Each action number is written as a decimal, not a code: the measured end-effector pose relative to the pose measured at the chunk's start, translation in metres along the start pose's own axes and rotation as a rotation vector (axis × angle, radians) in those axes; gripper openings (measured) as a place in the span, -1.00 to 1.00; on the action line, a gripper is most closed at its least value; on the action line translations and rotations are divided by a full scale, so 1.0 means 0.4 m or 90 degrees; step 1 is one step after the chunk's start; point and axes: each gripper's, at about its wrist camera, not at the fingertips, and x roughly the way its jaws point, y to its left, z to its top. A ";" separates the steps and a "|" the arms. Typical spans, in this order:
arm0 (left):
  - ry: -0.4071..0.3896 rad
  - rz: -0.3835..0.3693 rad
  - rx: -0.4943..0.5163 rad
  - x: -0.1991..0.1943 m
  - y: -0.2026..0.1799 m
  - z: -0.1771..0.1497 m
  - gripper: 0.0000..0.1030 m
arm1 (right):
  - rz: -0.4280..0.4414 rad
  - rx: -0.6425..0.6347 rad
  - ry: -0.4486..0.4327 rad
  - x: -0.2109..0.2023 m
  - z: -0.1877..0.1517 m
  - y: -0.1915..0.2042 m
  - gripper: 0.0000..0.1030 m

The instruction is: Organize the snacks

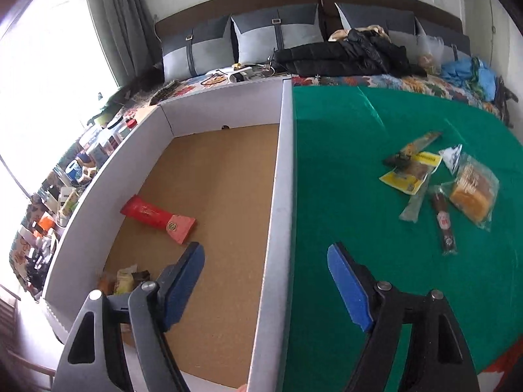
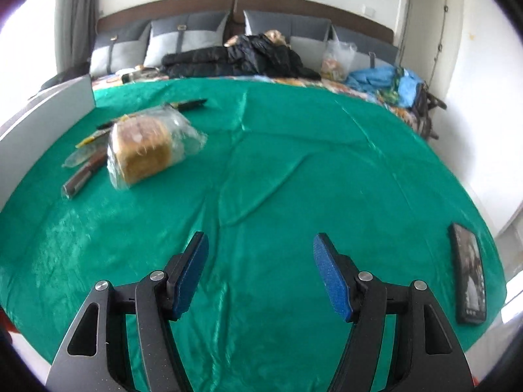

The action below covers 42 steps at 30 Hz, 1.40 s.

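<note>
A white cardboard box (image 1: 281, 176) with a brown floor stands on the green cloth (image 1: 359, 163). Inside lie a red snack pack (image 1: 157, 217) and small wrapped snacks (image 1: 126, 279) near the front. My left gripper (image 1: 266, 256) is open and empty, straddling the box's right wall. To its right lie a bagged bread loaf (image 1: 472, 192), a yellow packet (image 1: 410, 171) and a dark sausage stick (image 1: 444, 223). My right gripper (image 2: 260, 248) is open and empty above bare cloth; the bread (image 2: 147, 152) and stick (image 2: 83, 174) lie far left of it.
A black phone (image 2: 469, 279) lies on the cloth at the right edge. A black jacket (image 1: 346, 54), pillows (image 1: 274, 32) and blue clothes (image 1: 467, 68) lie at the bed's head. A cluttered shelf (image 1: 65, 196) runs left of the box.
</note>
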 end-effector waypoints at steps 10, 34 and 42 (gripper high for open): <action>-0.218 0.000 -0.043 -0.230 -0.126 -0.014 0.99 | 0.018 0.065 0.081 0.067 -0.020 -0.059 0.35; 0.057 -0.167 0.030 0.138 -0.340 -0.170 1.00 | 0.020 0.066 0.094 0.085 -0.049 -0.050 0.72; 0.044 -0.164 0.027 0.136 -0.337 -0.172 1.00 | 0.018 0.064 0.088 0.084 -0.051 -0.046 0.72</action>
